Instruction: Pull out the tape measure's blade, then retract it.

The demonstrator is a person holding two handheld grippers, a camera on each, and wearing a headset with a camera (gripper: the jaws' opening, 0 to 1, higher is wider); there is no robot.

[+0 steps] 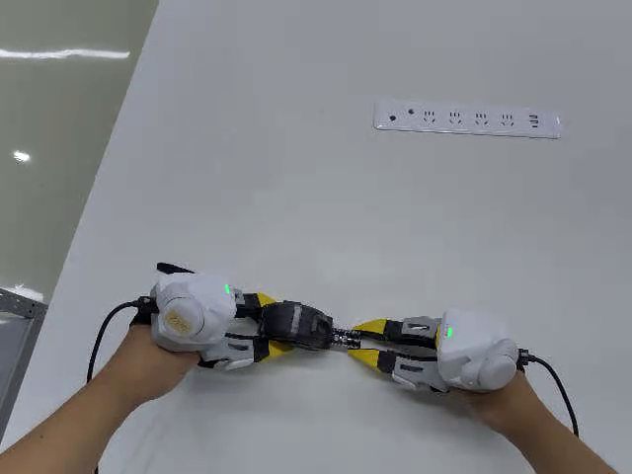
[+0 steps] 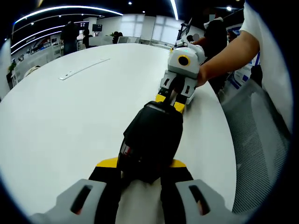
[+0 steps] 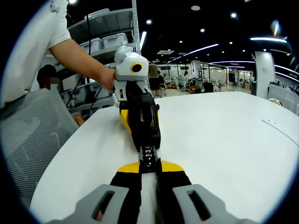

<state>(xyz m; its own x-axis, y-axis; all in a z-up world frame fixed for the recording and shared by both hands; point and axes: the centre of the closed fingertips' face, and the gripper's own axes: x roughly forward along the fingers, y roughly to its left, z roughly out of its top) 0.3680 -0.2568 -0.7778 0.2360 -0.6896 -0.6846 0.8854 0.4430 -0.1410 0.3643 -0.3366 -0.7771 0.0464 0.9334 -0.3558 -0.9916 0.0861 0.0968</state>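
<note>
The black tape measure (image 1: 295, 325) lies low over the white table (image 1: 326, 217), held between my two grippers. My left gripper (image 1: 269, 327) is shut on its case (image 2: 150, 140), which sits between the yellow-tipped jaws. My right gripper (image 1: 361, 343) is shut on the end of the blade (image 3: 147, 156), a short numbered strip coming out of the case (image 3: 144, 119). Only a few centimetres of blade (image 1: 343, 338) show between case and right jaws. The two grippers face each other, close together.
A white power strip (image 1: 466, 120) lies on the table far ahead to the right. The table's left edge (image 1: 99, 188) runs diagonally, with floor beyond. A mesh chair (image 3: 32, 140) and a shelving rack (image 3: 100, 37) stand behind the person.
</note>
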